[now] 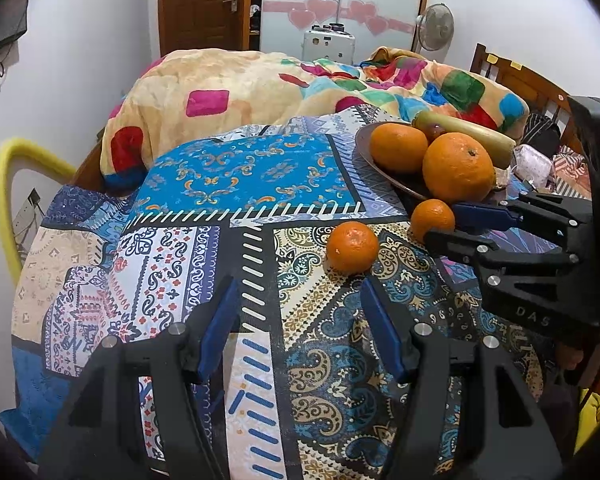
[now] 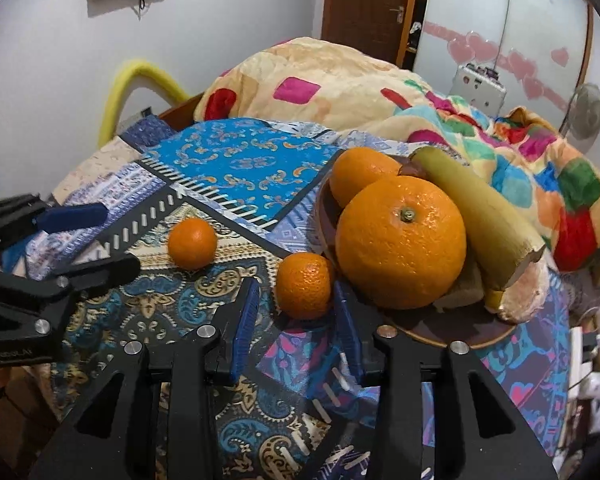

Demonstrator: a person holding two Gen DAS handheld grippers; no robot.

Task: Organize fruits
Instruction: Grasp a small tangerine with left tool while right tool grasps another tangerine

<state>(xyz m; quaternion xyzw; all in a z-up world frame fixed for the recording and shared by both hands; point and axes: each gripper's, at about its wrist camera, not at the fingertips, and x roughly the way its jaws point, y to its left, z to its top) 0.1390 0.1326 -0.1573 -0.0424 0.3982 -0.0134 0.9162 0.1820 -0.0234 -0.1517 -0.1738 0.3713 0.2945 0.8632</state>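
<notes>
- The right gripper (image 2: 296,320) straddles a small mandarin (image 2: 304,285) on the patterned bedspread (image 2: 236,168). Its blue pads sit on either side of the fruit, narrowly parted; a firm grip cannot be confirmed.
- That mandarin lies just beside the near-left rim of the brown plate (image 2: 460,332), which holds two large oranges and a banana.
- A second mandarin (image 1: 352,247) lies just beyond the left gripper (image 1: 300,320), slightly to its right.
- The left gripper is about half open and empty, and is nearer to that fruit.

Under my grippers: patchwork bedsheet (image 1: 236,168). Straight ahead, bunched colour-block blanket (image 1: 228,92). Beyond, wooden door (image 1: 204,4) w/ handle; fan (image 1: 436,26) far right, yellow tube (image 1: 4,184) left.
</notes>
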